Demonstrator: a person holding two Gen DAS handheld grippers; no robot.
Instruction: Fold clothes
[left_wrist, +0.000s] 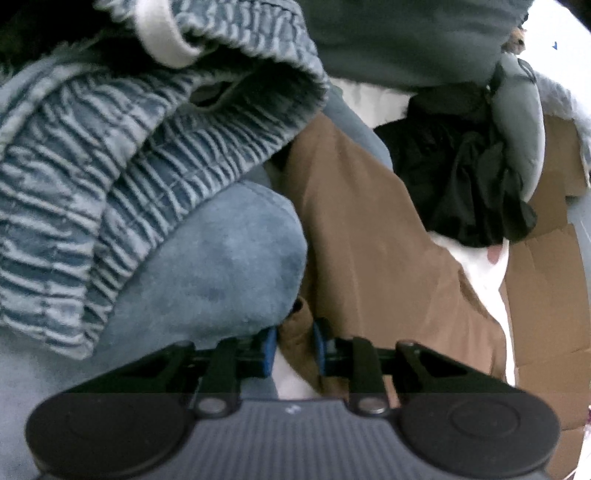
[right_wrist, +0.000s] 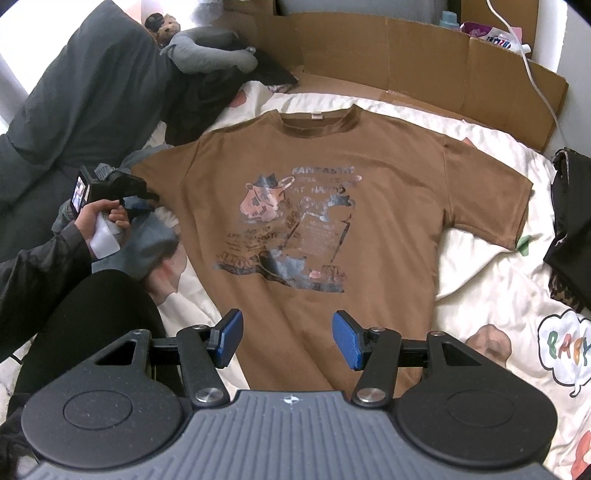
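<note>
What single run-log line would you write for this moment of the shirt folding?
stage: gripping | left gripper: closing on brown T-shirt sleeve edge | right gripper: open above hem | shirt: flat on bedding

The brown T-shirt (right_wrist: 369, 155) is matt, smooth cotton-like cloth with a faded print. Left of it lies ribbed blue denim (left_wrist: 92, 177); behind it stands plain matt cardboard (right_wrist: 424, 55).

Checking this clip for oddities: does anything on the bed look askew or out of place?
Mostly tidy: the brown T-shirt lies flat, print up. Its sleeve by the left gripper is half buried under blue clothes, with an edge bunched between the fingers.
</note>
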